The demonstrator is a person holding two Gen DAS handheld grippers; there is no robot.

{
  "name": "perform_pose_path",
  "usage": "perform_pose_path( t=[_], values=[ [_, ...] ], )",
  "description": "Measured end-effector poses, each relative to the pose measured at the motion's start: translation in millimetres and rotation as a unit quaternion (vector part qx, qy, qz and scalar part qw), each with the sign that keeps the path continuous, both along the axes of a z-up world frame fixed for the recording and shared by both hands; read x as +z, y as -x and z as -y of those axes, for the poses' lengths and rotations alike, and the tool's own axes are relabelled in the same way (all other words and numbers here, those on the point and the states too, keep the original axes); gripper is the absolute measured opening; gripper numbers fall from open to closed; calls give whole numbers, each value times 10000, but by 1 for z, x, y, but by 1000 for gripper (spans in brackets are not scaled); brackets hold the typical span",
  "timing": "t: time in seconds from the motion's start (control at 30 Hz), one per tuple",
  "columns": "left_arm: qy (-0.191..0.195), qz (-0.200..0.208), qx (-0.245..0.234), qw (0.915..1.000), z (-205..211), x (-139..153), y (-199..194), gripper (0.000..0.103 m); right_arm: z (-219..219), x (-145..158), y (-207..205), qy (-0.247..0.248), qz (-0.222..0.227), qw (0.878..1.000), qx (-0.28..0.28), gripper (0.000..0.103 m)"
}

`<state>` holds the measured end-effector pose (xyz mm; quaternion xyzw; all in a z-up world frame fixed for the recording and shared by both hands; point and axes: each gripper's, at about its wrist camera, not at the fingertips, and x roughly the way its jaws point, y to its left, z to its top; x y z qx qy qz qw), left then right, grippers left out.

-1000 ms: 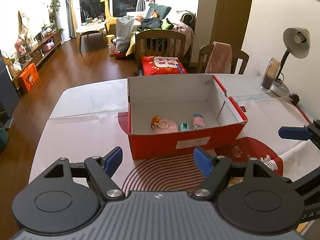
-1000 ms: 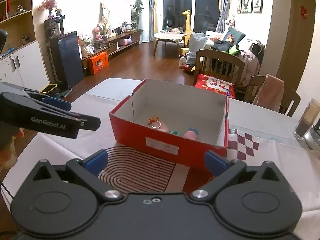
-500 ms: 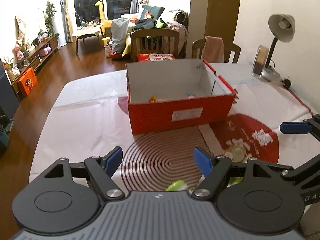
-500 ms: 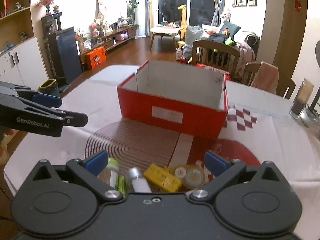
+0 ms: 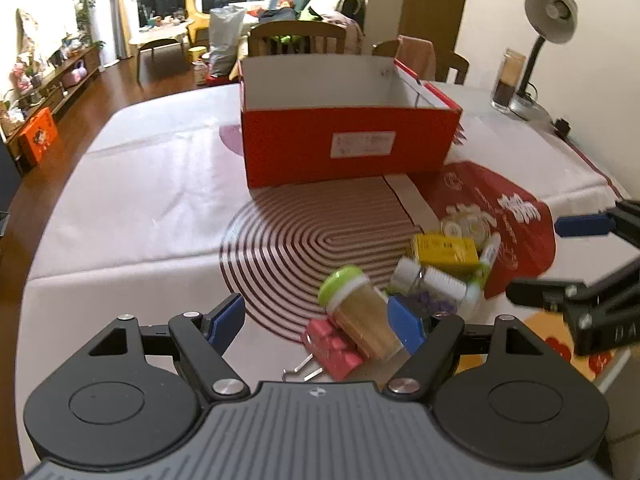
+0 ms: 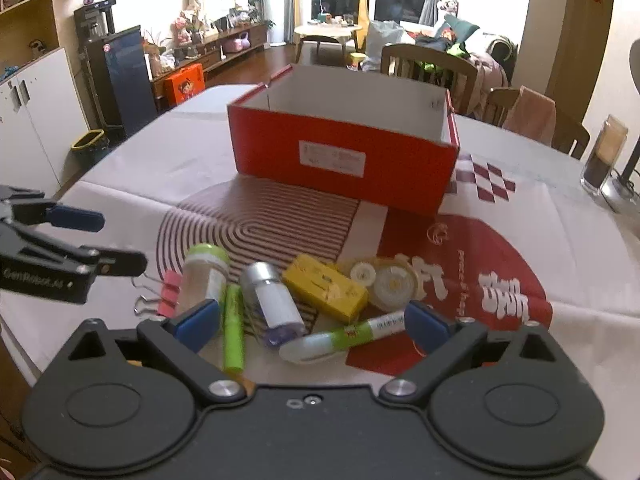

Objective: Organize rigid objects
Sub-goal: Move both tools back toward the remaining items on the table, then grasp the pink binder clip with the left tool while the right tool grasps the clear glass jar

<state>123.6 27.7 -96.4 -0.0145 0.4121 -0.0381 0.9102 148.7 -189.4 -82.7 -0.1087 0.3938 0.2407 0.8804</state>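
both the left gripper [image 5: 316,318] and the right gripper [image 6: 314,326] hang with jaws spread and empty over a heap of small items [image 6: 280,292] before the red box [image 6: 344,152].

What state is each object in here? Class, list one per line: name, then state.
red box: open-topped, upright.
green-capped jar: lying on its side, capped.
silver-capped bottle: lying down, capped.
yellow carton: lying flat, closed.
pink binder clip: closed, lying flat.
left gripper: open, empty.
right gripper: open, empty.
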Motion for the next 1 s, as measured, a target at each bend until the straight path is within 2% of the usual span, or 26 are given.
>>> perform_pose_path(
  t=[0.3,0.67,0.83,1.0],
  values=[
    [-28,-177,-335,9993,1,-36,9,78,-4,-19,-1,150,-195,9996,164,91],
    [-196,-341,-924,9949,5,-65,-4,78,-22,-35,-11,336,-387,9967,623,80],
    [-135,-373,-1106,9931,5,-70,-15,78,-29,-41,-22,349,-479,9952,779,72],
    [-112,-460,-1227,9913,5,-77,-24,78,-35,-48,-34,376,-634,9935,870,60]
  ],
)
